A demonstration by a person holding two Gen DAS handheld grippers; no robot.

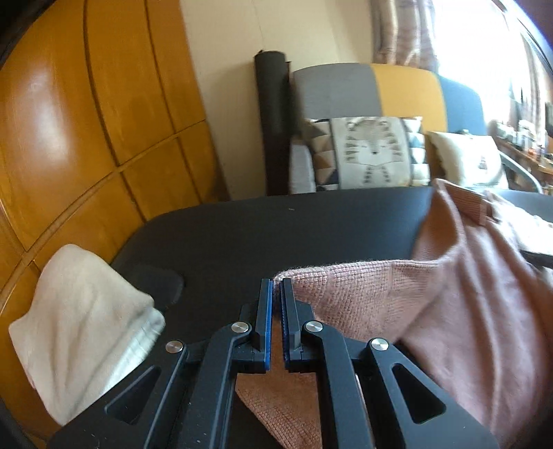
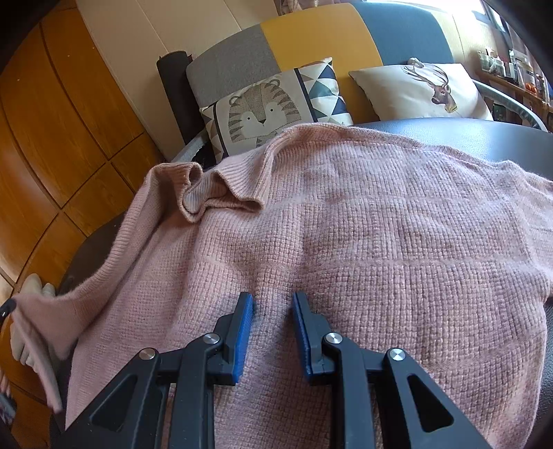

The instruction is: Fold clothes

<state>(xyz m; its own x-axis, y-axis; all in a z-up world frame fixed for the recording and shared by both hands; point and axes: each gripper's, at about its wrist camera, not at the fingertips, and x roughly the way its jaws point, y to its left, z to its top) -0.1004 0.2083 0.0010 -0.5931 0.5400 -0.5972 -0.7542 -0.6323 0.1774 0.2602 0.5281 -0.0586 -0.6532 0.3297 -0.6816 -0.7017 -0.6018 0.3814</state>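
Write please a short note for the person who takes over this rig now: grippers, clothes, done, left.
Left hand-held gripper: shut on the pink sweater's edge, lifted off the table.
Right hand-held gripper: jaws apart, resting on the sweater's body, gripping nothing.
Sweater: spread over the table, collar towards the sofa.
White cloth: already folded, at the table's left edge.
Left: fold the sweater; no fold is finished.

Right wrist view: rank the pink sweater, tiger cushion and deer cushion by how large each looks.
1. pink sweater, by far the largest.
2-3. tiger cushion and deer cushion: alike in apparent size, and the sweater hides part of the tiger one, so no ranking.
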